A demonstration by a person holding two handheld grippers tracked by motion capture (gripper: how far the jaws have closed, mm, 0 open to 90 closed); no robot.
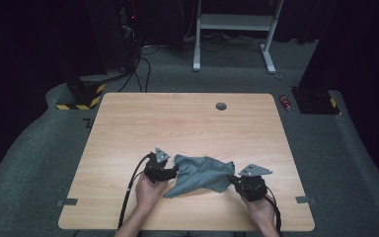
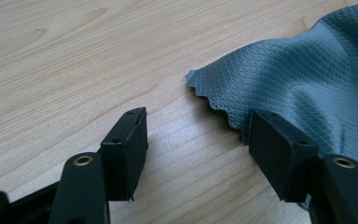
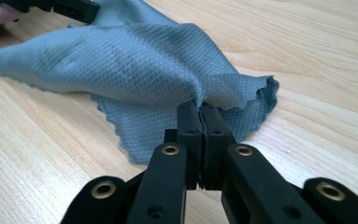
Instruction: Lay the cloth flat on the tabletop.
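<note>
Our right gripper (image 3: 200, 112) pinches the grey cloth (image 1: 200, 174); our left gripper (image 2: 196, 135) gapes empty, its corner probably just right.

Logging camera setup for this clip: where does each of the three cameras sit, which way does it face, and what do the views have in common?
High view: fixed above the person's side, looking forward and down on the wooden table; both forearms enter from below, holding the left gripper and right gripper.
Left gripper view: rides the left gripper, looking along its open jaws at a scalloped edge of the grey cloth.
Right gripper view: rides the right gripper, jaws shut on the grey cloth.
Shared: all three show the grey cloth on the wooden table.
</note>
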